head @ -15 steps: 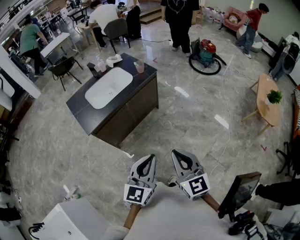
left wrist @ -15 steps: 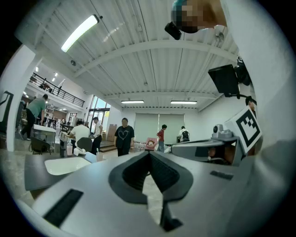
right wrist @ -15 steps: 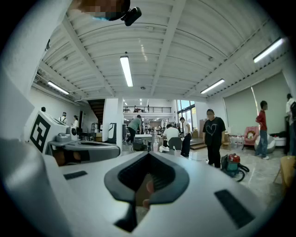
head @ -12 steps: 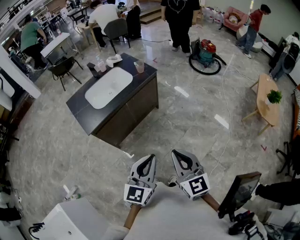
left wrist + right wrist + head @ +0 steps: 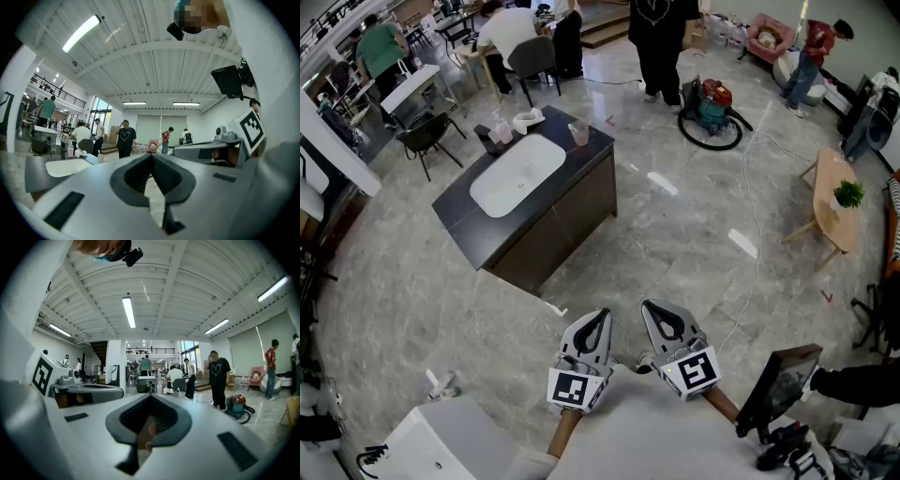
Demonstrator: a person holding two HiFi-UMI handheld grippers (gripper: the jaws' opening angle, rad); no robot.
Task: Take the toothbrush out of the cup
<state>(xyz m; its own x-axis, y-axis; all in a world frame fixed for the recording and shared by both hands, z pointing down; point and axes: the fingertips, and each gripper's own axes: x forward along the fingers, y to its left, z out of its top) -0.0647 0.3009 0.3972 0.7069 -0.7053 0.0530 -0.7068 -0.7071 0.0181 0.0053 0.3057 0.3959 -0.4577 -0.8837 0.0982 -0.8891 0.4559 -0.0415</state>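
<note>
A dark vanity counter (image 5: 459,211) with a white sink (image 5: 517,174) stands on the floor well ahead of me. On its far corner is a small pinkish cup (image 5: 579,134); another cup (image 5: 501,131) stands behind the sink. The toothbrush is too small to make out in the head view. In the left gripper view a thin pale stick rises from the cup (image 5: 100,158). My left gripper (image 5: 598,317) and right gripper (image 5: 654,309) are held side by side close to my chest, far from the counter. Both are shut with nothing between the jaws.
A red and teal vacuum cleaner (image 5: 712,108) with its hose lies beyond the counter. A low wooden table (image 5: 830,216) with a plant stands at the right. Several people stand or sit at the back. A white unit (image 5: 441,441) is at my lower left, a dark screen (image 5: 778,384) at my lower right.
Both grippers stay where they were. Only people in the background have shifted: one at the upper left and one in red at the upper right.
</note>
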